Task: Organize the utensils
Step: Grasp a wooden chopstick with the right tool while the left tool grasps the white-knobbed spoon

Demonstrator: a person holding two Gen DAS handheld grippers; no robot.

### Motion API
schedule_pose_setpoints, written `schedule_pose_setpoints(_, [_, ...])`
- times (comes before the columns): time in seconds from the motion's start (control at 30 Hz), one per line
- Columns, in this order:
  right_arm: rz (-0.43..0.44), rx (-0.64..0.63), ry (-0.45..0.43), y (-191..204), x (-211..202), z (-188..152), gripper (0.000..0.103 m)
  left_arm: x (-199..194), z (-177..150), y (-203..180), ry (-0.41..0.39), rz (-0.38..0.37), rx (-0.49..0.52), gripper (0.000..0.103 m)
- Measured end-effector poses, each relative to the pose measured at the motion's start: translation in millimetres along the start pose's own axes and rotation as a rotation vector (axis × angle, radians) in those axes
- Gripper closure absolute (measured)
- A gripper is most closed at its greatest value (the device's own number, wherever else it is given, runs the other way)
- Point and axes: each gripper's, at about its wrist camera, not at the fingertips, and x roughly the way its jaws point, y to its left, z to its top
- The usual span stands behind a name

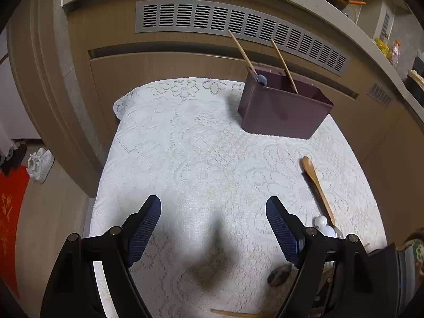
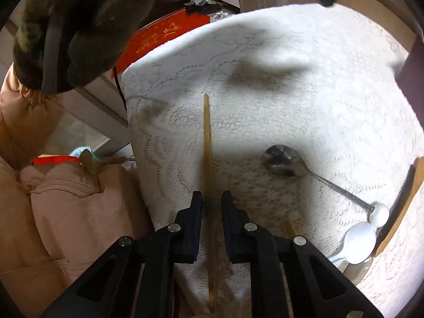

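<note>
My left gripper (image 1: 213,206) is open and empty above the white lace tablecloth (image 1: 190,145). A dark purple bin (image 1: 283,107) stands at the far right and holds two wooden chopsticks (image 1: 285,65) upright. A wooden spoon (image 1: 316,185) lies on the cloth to the right. My right gripper (image 2: 212,198) is nearly shut around a wooden chopstick (image 2: 207,143) that runs forward between the fingers; contact is unclear. A metal spoon (image 2: 283,159) and white plastic spoons (image 2: 360,238) lie to its right.
A wooden cabinet with a grey vent (image 1: 238,23) stands behind the table. White shoes (image 1: 39,163) and a red mat (image 1: 10,206) lie on the floor at left. The person's beige jacket (image 2: 66,212) is left of the table edge.
</note>
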Motion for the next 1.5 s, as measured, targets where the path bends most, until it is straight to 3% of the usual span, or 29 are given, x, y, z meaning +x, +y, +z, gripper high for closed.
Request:
schedule_pose_setpoints(0.2, [-0.059,-0.001,-0.002,5.4,-1.4,0.2,0.096,-3.8,-0.6,-4.2,-0.008,0.0,0.008,0.021])
schedule_pose_setpoints(0.37, [-0.1,0.108,-0.076,-20.1,-26.4,-9.2,0.096,-6.2,-6.9,-7.5,0.006,-0.013,0.038,0.021])
schedule_pose_setpoints(0.6, [-0.218,0.417,-0.243,-103.4,-78.6,-39.9,0.096,11.6,-25.7,-46.6,0.084,-0.231,0.175,0.022])
schedule_pose_setpoints(0.77, [-0.267,0.537,-0.337,-134.1,-105.2,-56.8,0.096,34.6,-39.8,-92.3,0.178,-0.272,0.332,0.047])
schedule_pose_setpoints(0.83, [-0.272,0.563,-0.36,-140.8,-108.2,-63.9,0.096,49.8,-42.7,-111.2,0.229,-0.317,0.373,0.05])
schedule_pose_setpoints(1.1, [-0.246,0.649,-0.379,-141.5,-93.3,-85.9,0.096,81.6,-38.9,-160.3,0.276,-0.319,0.485,0.052])
schedule_pose_setpoints(1.17, [-0.241,0.667,-0.379,-147.5,-91.2,-91.9,0.096,88.0,-38.2,-168.4,0.28,-0.29,0.507,0.059])
schedule_pose_setpoints(1.3, [-0.233,0.696,-0.379,-152.2,-88.9,-99.8,0.096,97.4,-33.1,-174.4,0.293,-0.266,0.492,0.07])
schedule_pose_setpoints(1.5, [-0.233,0.712,-0.364,-158.1,-82.3,-101.9,0.096,106.0,-35.3,-173.3,0.309,-0.259,0.479,0.074])
